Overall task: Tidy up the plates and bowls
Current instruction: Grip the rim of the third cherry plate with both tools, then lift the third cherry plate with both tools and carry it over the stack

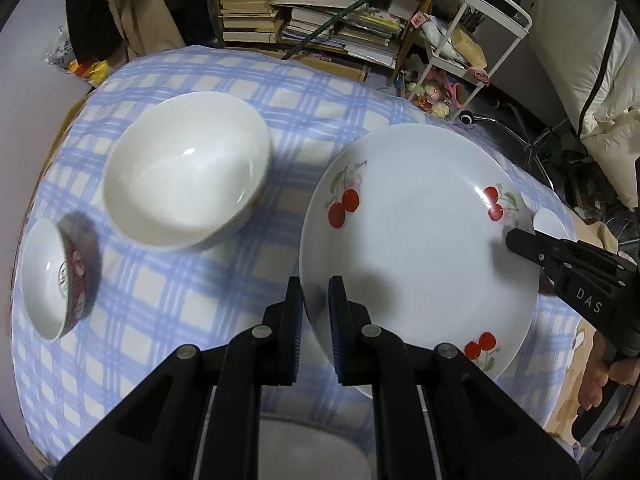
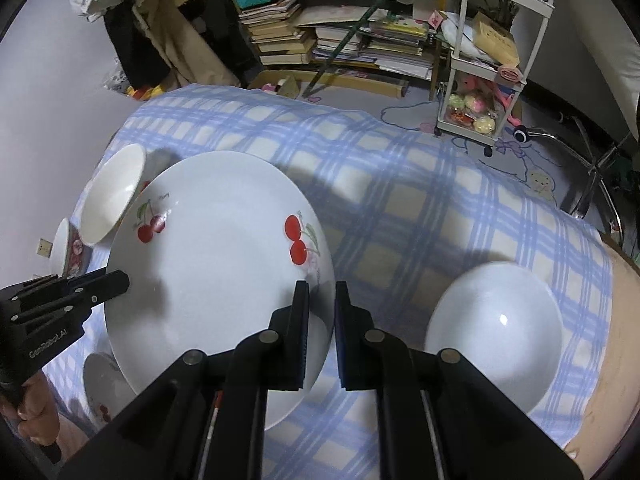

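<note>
Both claws are clamped on the same cherry plate [image 1: 416, 248]. From my left wrist view, the left gripper [image 1: 316, 312] has its pads pinched on the plate's rim at about seven o'clock of the dish, with one finger [image 1: 294, 320] outside the rim and the other over the plate's face. The right gripper [image 1: 520, 240] comes in at three o'clock, its black tip lying on the far rim; from its own camera I see the right gripper's pads closed on that edge just below a pair of red cherries. The plate looks held up off the table, its shadow falling on the cloth beneath.

Moving outward in the left view, a large white bowl [image 1: 186, 176] sits at ten o'clock of the plate, apart from it, on the blue checked tablecloth [image 1: 168, 300]. Further out at nine o'clock stands a small bowl with a red patterned outside [image 1: 60, 280], near the cloth's edge. Another white dish [image 1: 316, 452] shows partly under my left claw at six o'clock.

In the right view, a plain white plate [image 2: 496, 336] lies on the cloth at three o'clock of the held plate, well apart. A second cherry-printed dish [image 2: 102, 388] peeks out under the held plate at seven o'clock.

Beyond the table at twelve o'clock I see a shelf of stacked books [image 2: 332, 36] and a white trolley [image 2: 492, 60] at one o'clock.
</note>
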